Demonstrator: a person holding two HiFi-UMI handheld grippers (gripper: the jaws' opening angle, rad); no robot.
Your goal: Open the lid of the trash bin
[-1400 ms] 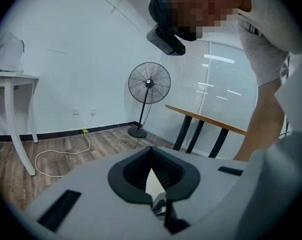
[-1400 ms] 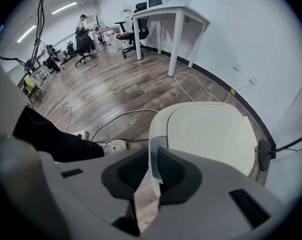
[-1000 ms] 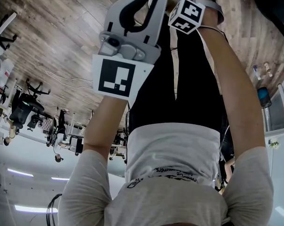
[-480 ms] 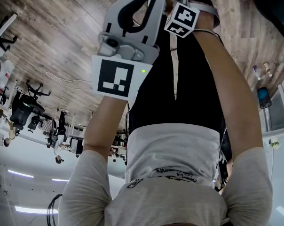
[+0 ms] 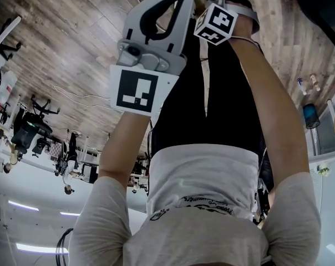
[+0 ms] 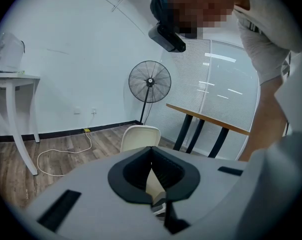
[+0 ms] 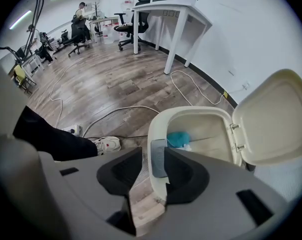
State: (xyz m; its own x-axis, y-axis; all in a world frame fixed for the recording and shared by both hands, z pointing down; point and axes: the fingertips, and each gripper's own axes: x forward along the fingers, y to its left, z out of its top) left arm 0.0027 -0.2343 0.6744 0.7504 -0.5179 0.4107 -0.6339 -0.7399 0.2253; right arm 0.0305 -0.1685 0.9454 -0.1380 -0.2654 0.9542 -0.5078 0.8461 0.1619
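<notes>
The cream trash bin (image 7: 191,134) stands on the wood floor with its lid (image 7: 273,119) swung up and back on its hinges. Blue rubbish (image 7: 177,139) lies inside. My right gripper (image 7: 152,155) points steeply down at the bin's front rim. Its jaws are opening and stand apart, and the grey push tab (image 7: 158,159) on the rim shows between them, untouched. In the left gripper view the raised lid (image 6: 140,136) shows just beyond my left gripper (image 6: 151,149). The left jaws meet at their tips and hold nothing. In the head view both grippers are held out in front of the person.
Cables (image 7: 116,111) and a power strip (image 7: 71,130) lie on the floor left of the bin, beside the person's shoe (image 7: 107,144). A white table (image 7: 173,6) stands by the wall. A standing fan (image 6: 150,81) and a wooden table (image 6: 211,121) are behind the bin.
The right gripper's marker cube has shifted slightly left and tilted in the head view. The left gripper has stayed where it was.
</notes>
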